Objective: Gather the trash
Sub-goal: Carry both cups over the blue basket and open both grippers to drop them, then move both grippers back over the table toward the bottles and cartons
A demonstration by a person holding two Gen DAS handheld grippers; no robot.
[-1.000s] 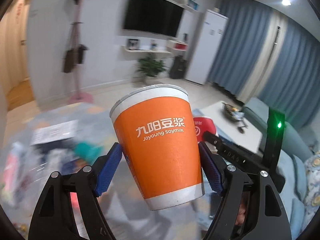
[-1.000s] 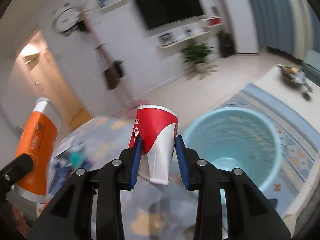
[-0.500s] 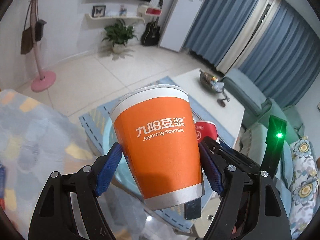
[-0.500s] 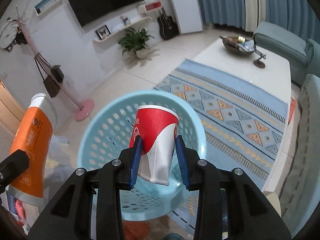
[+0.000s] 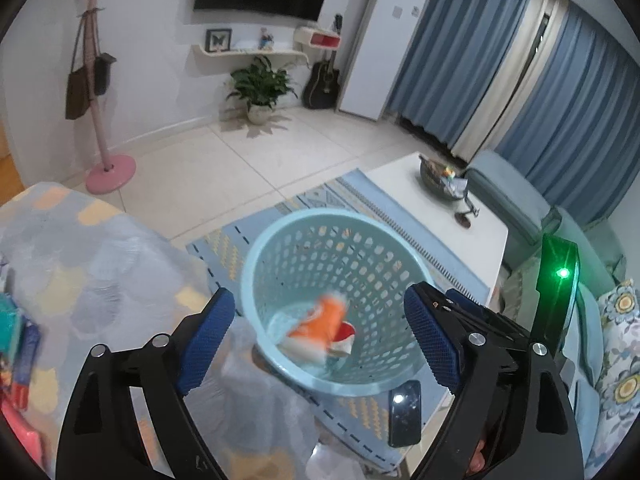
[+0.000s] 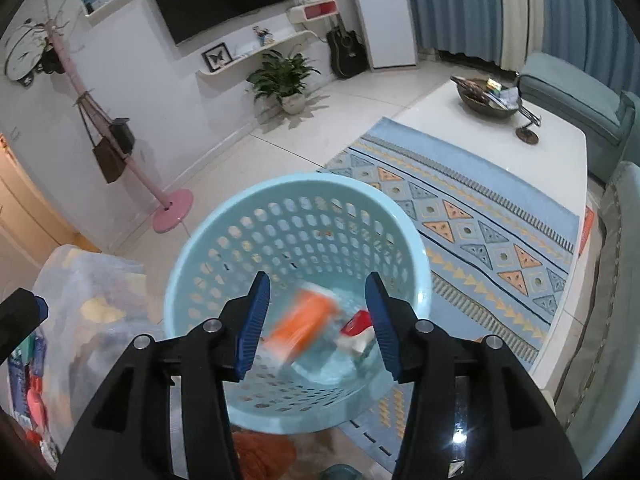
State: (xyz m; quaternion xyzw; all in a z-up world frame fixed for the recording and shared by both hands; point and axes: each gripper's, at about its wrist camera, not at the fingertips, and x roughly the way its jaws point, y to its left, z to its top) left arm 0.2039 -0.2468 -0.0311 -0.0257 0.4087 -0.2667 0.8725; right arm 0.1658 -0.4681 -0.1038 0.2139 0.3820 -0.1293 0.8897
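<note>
From the left wrist, the left tool [image 5: 320,340] stands wide open with nothing between its blue pads, poised over the light-blue basket [image 5: 280,240]; inside, near the bottom, the orange cup [image 5: 320,324] shows as a blur, lying over with its long axis slanting from lower left to upper right, and the red cup [image 5: 346,330] just beside it. Paper cups like these should be light and thin-walled, easily crushed, so a mild squeeze across the mid-body would suit. From the right wrist, the right tool [image 6: 318,320] is likewise spread and empty above the basket [image 6: 200,248]; the orange cup [image 6: 304,324] slants the same way, too blurred to say which end is the mouth, and the red cup [image 6: 357,332] lies near it, against the right pad's edge in view.
</note>
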